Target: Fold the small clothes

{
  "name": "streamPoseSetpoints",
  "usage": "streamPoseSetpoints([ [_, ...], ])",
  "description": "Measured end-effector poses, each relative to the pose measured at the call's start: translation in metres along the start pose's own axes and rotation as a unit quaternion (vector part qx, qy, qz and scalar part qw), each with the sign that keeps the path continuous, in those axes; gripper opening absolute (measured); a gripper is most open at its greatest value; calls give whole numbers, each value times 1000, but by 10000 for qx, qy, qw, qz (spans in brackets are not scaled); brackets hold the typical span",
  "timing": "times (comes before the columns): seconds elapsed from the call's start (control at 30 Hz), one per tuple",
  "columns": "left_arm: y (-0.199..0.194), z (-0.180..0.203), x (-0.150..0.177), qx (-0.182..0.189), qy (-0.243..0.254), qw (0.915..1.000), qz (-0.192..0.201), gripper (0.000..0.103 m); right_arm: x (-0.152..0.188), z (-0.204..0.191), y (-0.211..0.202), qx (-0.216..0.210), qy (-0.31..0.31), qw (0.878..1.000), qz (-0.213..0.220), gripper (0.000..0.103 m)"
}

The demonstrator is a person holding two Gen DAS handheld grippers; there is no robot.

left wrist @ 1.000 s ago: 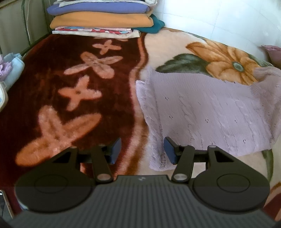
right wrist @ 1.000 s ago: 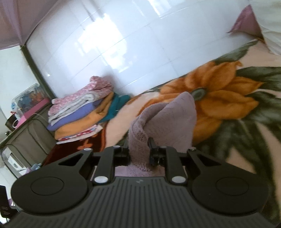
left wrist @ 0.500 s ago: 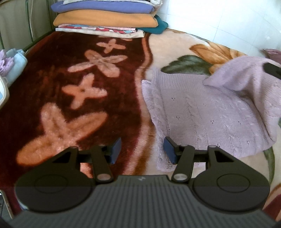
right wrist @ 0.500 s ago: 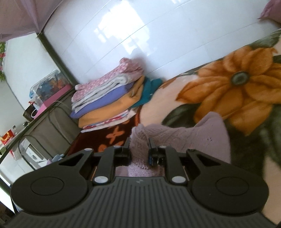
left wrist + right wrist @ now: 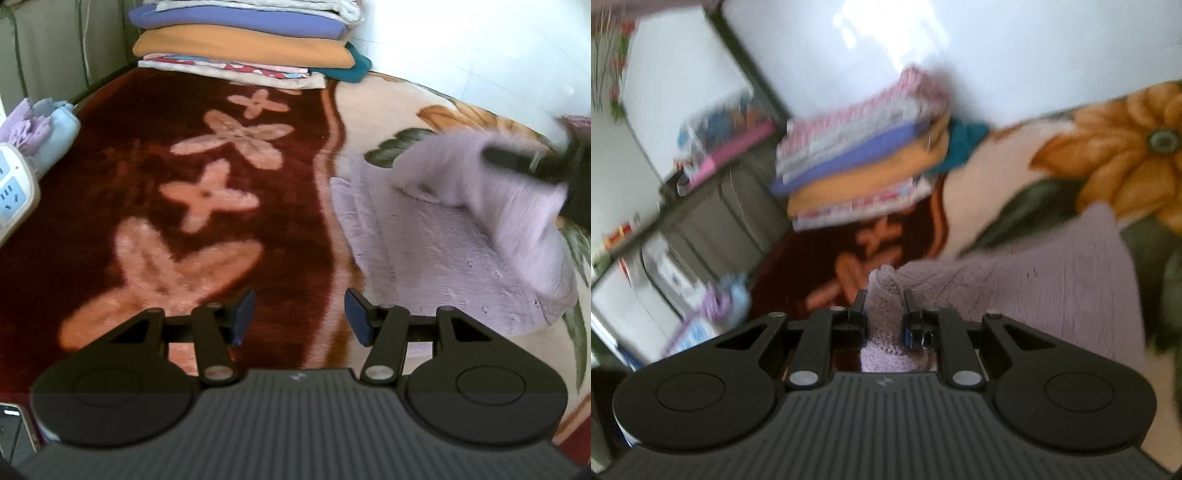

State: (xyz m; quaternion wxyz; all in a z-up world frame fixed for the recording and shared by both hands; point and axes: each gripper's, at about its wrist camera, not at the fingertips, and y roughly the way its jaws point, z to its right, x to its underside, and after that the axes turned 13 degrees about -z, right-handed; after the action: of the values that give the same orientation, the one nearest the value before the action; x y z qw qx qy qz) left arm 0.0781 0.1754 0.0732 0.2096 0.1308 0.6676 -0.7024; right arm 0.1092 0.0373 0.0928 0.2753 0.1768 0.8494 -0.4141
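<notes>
Two blue pads of the left gripper stand apart with nothing between them, above the dark red part of the blanket. Near the blanket's right edge lies the lilac knitted garment, one part lifted by the blurred right gripper. A stack of folded clothes sits at the far edge.

From the right wrist, the right gripper is closed on a bunch of the lilac knitted garment, over the blanket with its orange flower.
</notes>
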Motion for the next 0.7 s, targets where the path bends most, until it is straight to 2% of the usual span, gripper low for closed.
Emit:
streamPoseSetpoints([
  [0.13,-2,-7,0,28,-104,9999,31,56,27,1,24,276,-171,9986,-418,20],
  [0.27,-8,-11,-2,314,-246,9991,164,56,40,5,24,240,-235,9988,-365,20],
  [0.3,-10,-12,-3,418,-274,9985,216,56,42,6,21,204,-223,9989,-371,22],
  [0.33,-12,-12,-5,527,-303,9978,277,56,42,8,17,100,-198,9990,-400,30],
  [0.4,-14,-8,-11,701,-313,9963,393,56,43,11,8,-10,-159,9989,-444,39],
  [0.43,-15,-5,-14,794,-299,9954,453,56,44,13,0,-62,-158,9990,-421,46],
  [0.5,-15,1,-23,980,-257,9934,531,56,43,16,-15,-161,-141,9992,-351,52],
  [0.6,-8,12,-38,1321,-207,9894,572,56,39,27,-40,-133,-49,9998,-111,54],
  [0.7,8,25,-56,1578,-195,9859,518,56,34,44,-58,113,116,9997,204,56],
])
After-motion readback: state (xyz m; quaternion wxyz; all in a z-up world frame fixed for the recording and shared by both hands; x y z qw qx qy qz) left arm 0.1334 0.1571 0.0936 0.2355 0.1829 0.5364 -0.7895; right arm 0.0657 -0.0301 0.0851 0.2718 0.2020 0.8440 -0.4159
